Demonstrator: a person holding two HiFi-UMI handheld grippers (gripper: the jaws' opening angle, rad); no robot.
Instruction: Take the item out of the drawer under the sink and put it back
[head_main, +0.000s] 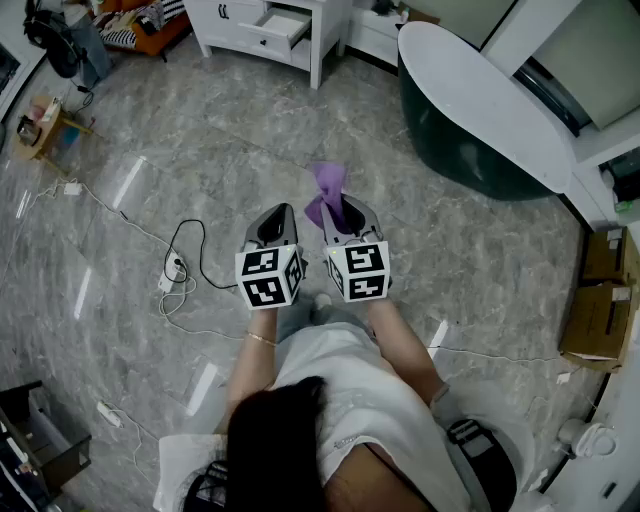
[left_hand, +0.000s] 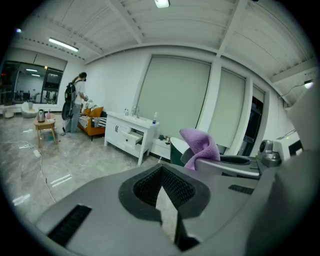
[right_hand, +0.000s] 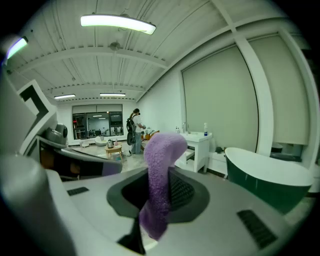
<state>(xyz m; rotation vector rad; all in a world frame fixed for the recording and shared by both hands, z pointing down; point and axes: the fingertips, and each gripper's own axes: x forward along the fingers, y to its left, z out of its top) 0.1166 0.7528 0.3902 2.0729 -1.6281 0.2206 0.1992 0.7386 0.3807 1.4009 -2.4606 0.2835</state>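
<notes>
**Right gripper view: purple cloth pinched in the jaws**

The purple cloth (right_hand: 159, 175) stands up between the two jaws of the right gripper (head_main: 340, 214), which are closed on its lower part. Its free end rises above them and curls over at the top. From the head view the cloth juts out past the front of that gripper, held in the air over the grey marbled floor (head_main: 150, 140), in front of the person (head_main: 330, 420) carrying both tools.

The left gripper (head_main: 273, 220) sits just beside the right one, side by side with it. Its jaws meet at the tips with nothing between them (only a thin wedge of floor shows through nearer the camera).

Well apart from both, at the far side of the room, stands a white cabinet (head_main: 232, 22) with one drawer (head_main: 283, 30) pulled out. To its right is a bathtub (head_main: 480, 110), dark green outside with a white rim. A black cable and a white power strip (head_main: 175, 270) lie on the floor left of the grippers. A small wooden stool (head_main: 42, 128) stands at the left edge, and cardboard boxes (head_main: 598, 322) are stacked on the right. In the left gripper view a second person (left_hand: 75, 102) stands far off near an orange sofa (left_hand: 93, 125).
</notes>
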